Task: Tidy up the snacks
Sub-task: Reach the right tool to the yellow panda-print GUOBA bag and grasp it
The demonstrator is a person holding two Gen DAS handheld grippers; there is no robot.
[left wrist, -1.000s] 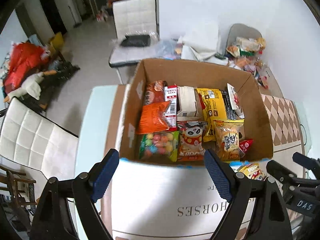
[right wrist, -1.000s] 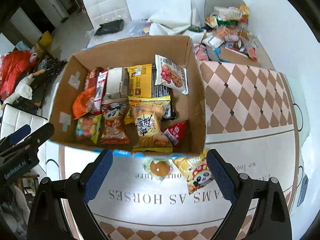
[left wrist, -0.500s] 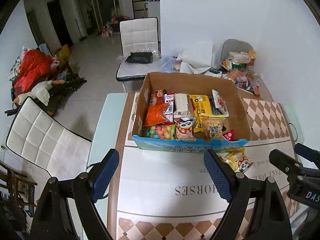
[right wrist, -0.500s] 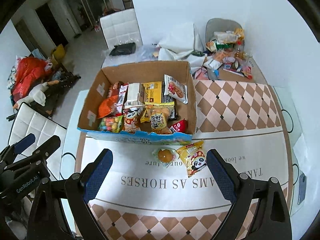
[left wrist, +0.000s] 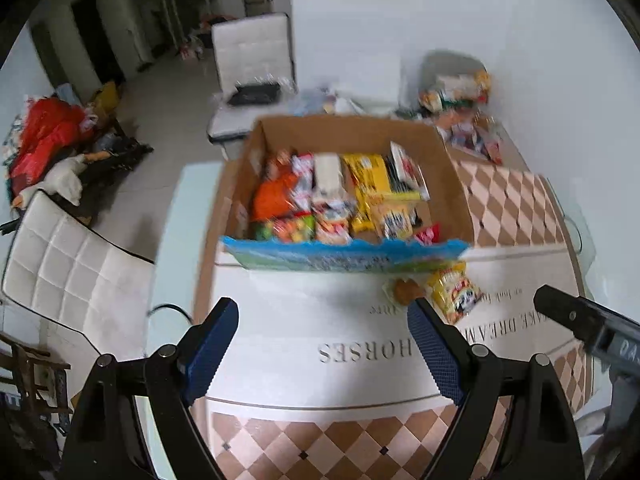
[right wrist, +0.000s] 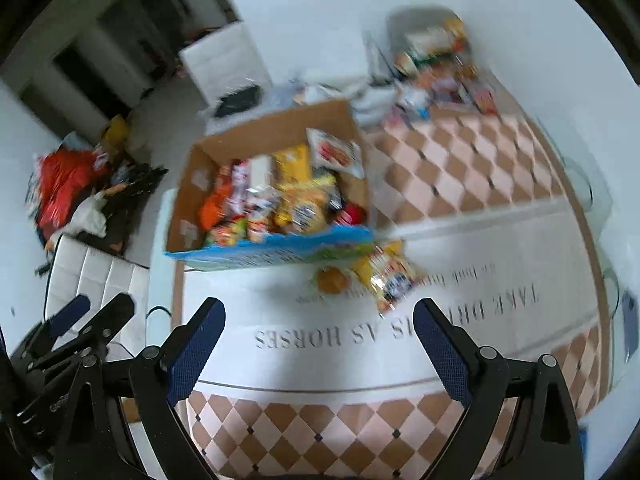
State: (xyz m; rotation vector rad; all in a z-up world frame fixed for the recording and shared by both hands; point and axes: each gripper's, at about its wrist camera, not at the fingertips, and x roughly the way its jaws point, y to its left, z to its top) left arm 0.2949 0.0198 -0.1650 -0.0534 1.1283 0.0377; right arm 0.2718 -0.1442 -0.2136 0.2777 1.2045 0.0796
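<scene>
- The box (left wrist: 452, 184) sits on the table (left wrist: 280, 368) towards its far side, open-topped and packed with snacks (left wrist: 340, 196) — orange, yellow and red packs standing close together.
- Two items lie outside it, just beside its blue front wall: a yellow pack (left wrist: 456, 292) and a small round bun (left wrist: 406, 290) in clear wrap, touching or nearly touching each other.
- The left gripper (left wrist: 322, 350) hangs over the printed part of the cloth, jaws wide and empty, well short of the box.
- The right gripper (right wrist: 320, 344) is likewise spread wide with nothing between its pads; the loose pack (right wrist: 390, 280) and bun (right wrist: 332, 279) lie ahead of it, nearer its right finger.
- Both views are smeared, so the print on the packs cannot be read, and I cannot tell whether the pack overlaps the bun.
- Judged from this, the step in hand is fetching those two strays — the right gripper looks better placed.
- To do it well: take one item at a time, come down with the jaws straddling the pack's short side, close gently so the bag does not burst or slip, then lift clear of the blue wall before lowering it into a gap among the snacks.
- More snacks are heaped at the table's far corner (left wrist: 460, 92), beside a white chair (left wrist: 252, 56).
</scene>
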